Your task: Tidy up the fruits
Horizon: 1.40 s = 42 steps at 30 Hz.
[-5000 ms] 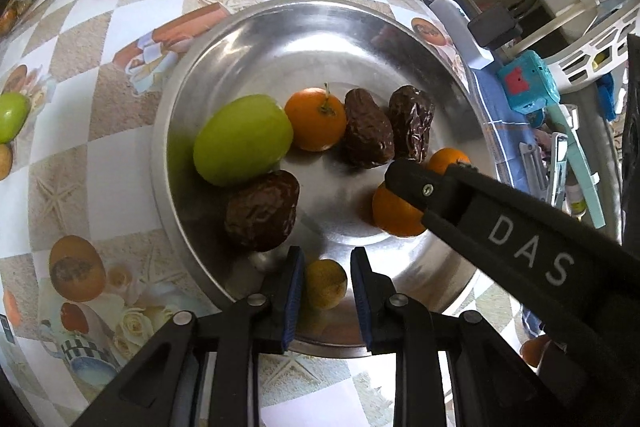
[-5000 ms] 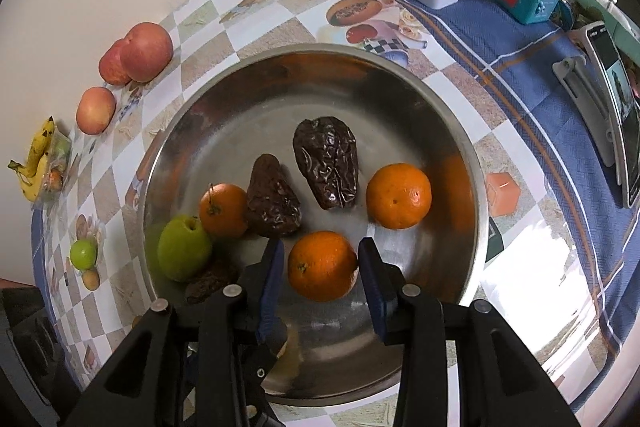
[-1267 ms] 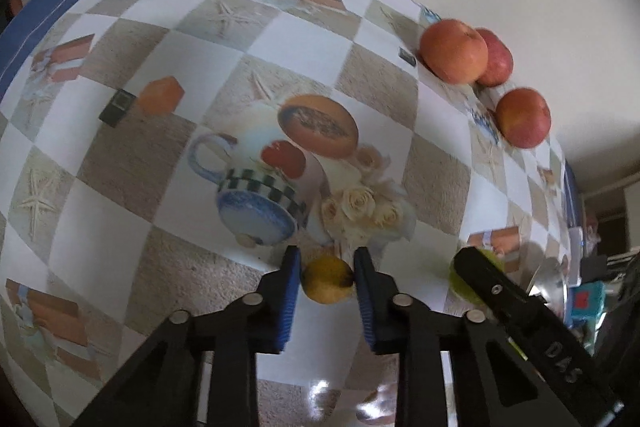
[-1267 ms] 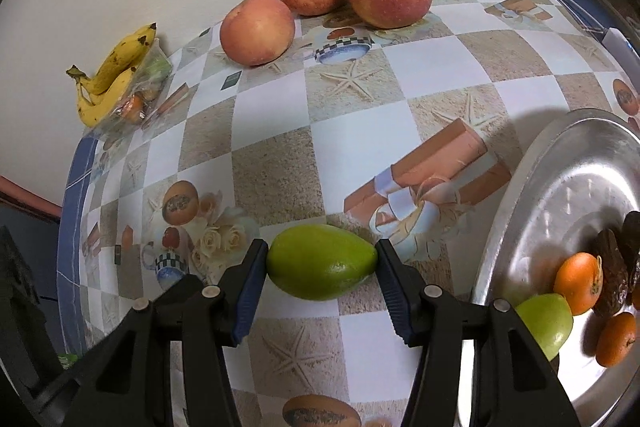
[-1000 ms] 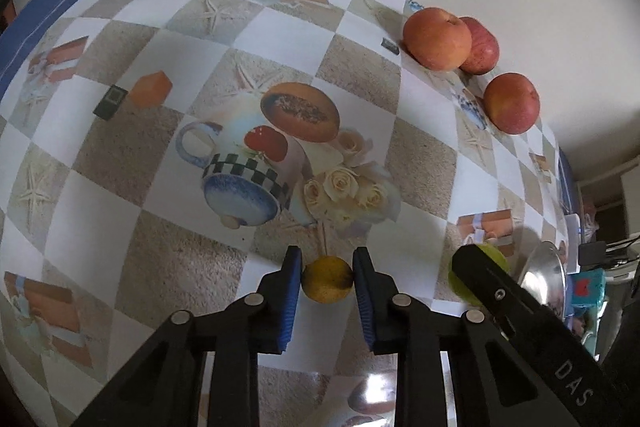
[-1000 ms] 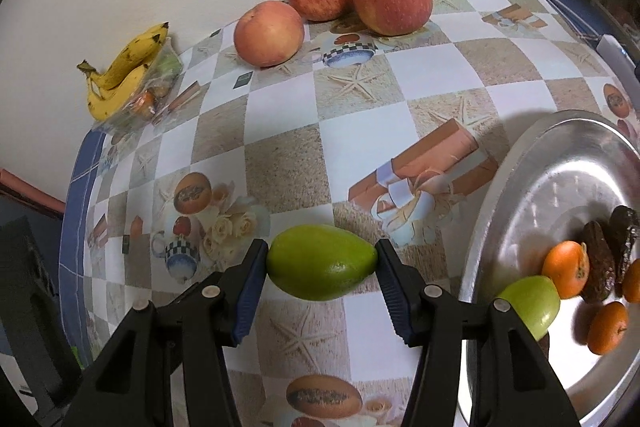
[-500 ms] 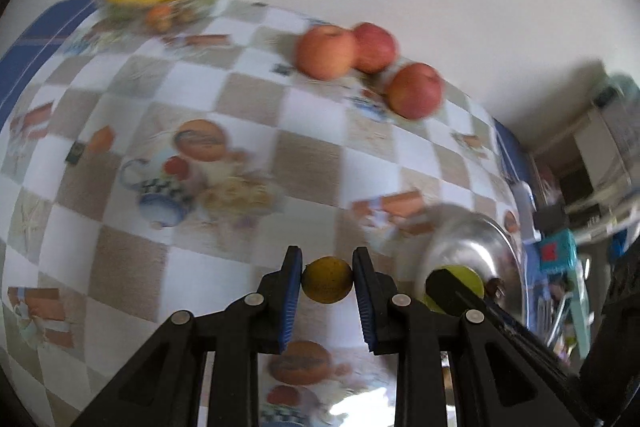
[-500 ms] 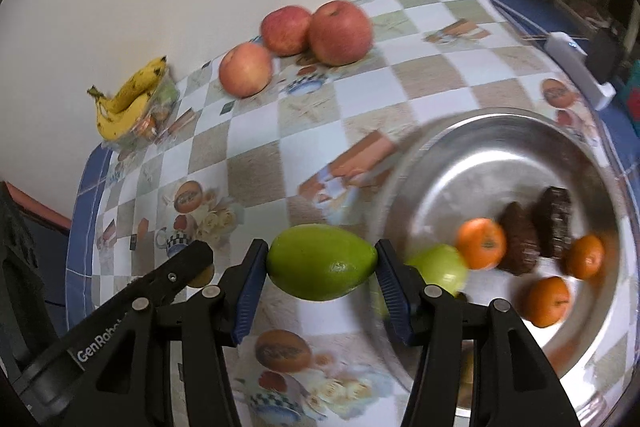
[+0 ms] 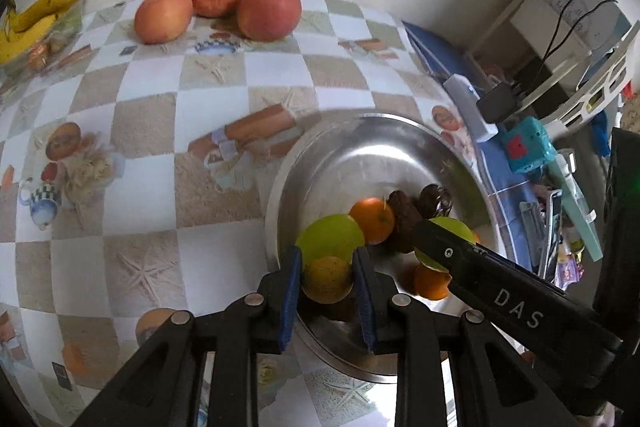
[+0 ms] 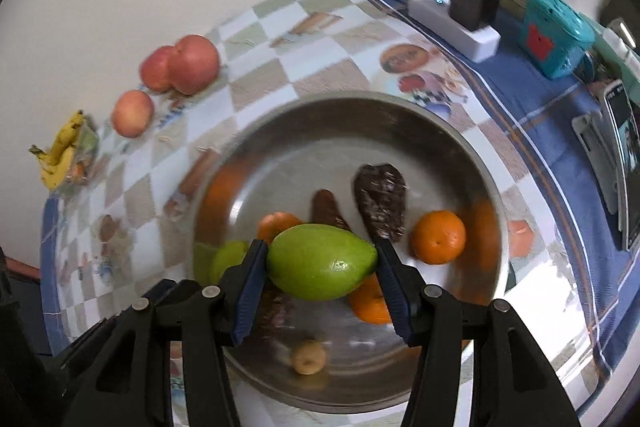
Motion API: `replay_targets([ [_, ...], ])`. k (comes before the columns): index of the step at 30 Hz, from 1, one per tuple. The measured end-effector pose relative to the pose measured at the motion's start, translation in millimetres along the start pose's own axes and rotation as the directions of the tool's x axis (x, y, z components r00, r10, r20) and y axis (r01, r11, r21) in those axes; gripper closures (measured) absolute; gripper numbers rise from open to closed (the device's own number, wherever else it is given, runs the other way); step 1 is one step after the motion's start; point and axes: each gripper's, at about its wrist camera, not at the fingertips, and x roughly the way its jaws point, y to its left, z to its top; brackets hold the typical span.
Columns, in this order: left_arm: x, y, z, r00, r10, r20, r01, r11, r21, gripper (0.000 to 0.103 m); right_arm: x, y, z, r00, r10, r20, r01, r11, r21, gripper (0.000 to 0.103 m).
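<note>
Now, left gripper (image 9: 327,281) clamped on small yellow fruit (image 9: 327,279), right gripper (image 10: 322,267) pinching green mango (image 10: 322,261), both over steel bowl (image 10: 486,187).

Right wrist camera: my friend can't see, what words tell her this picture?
The right gripper holds a green mango between its fingers, above a round metal bowl. The bowl has oranges, dark dates and a green apple. Red apples and bananas sit farther back on the checkered table.
</note>
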Motion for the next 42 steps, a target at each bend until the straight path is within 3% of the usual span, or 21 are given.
replay_targets([
  [4, 14.3, 10.8, -2.3, 0.999, -0.035, -0.037, 0.033, 0.998, -0.056, 0.075, 10.7, -4.4, -2.4, 0.999, 0.022, -0.037, -0.021, 1.000, 0.018, 0.046],
  [14, 16.4, 16.7, -9.9, 0.994, -0.094, -0.060, 0.087, 0.990, -0.108, 0.073, 13.9, 3.0, -3.7, 0.999, 0.010, -0.031, -0.010, 1.000, -0.006, 0.046],
  [22, 1.0, 24.7, -18.3, 0.989, -0.141, -0.045, 0.133, 0.980, -0.150, 0.072, 12.5, 8.0, -7.6, 0.999, 0.035, -0.026, -0.036, 0.999, -0.008, 0.046],
  [24, -4.2, 26.0, -21.0, 0.990, -0.137, -0.037, 0.130, 0.980, -0.152, 0.068, 8.5, 10.4, -10.6, 0.999, 0.042, -0.017, -0.042, 0.999, -0.015, 0.046],
  [26, -10.1, 28.3, -24.5, 0.996, -0.087, -0.028, 0.082, 0.986, -0.146, 0.037, 3.2, 12.0, -13.6, 0.999, 0.042, -0.003, -0.042, 0.999, -0.020, 0.046],
  [27, -13.3, 31.8, -27.7, 0.999, -0.029, -0.016, 0.027, 0.989, -0.147, 0.030, 0.9, 12.8, -15.0, 0.999, 0.046, 0.002, -0.046, 0.999, -0.022, 0.046],
  [31, -18.7, 48.3, -38.1, 1.000, 0.020, -0.017, -0.023, 0.984, -0.177, 0.023, -6.5, 13.9, -23.0, 0.999, 0.050, 0.021, -0.050, 0.998, -0.026, 0.044],
  [33, -21.3, 55.2, -44.0, 0.996, 0.089, -0.013, -0.089, 0.978, -0.189, 0.013, -7.6, 15.5, -27.9, 0.999, 0.048, 0.018, -0.047, 0.998, -0.035, 0.038],
  [34, -23.4, 59.7, -47.6, 0.990, 0.138, -0.008, -0.137, 0.973, -0.187, 0.003, -8.1, 16.3, -31.2, 0.999, 0.043, 0.016, -0.043, 0.998, -0.039, 0.034],
  [39, -43.5, 78.3, -62.1, 0.939, 0.344, 0.023, -0.336, 0.927, -0.169, 0.000, -11.7, 23.0, -47.8, 0.999, 0.034, 0.008, -0.033, 0.996, -0.087, 0.032],
  [42, -56.8, 90.2, -71.1, 0.914, 0.404, 0.027, -0.395, 0.905, -0.161, 0.000, -13.9, 31.1, -58.9, 0.999, 0.028, 0.016, -0.026, 0.991, -0.135, 0.010],
])
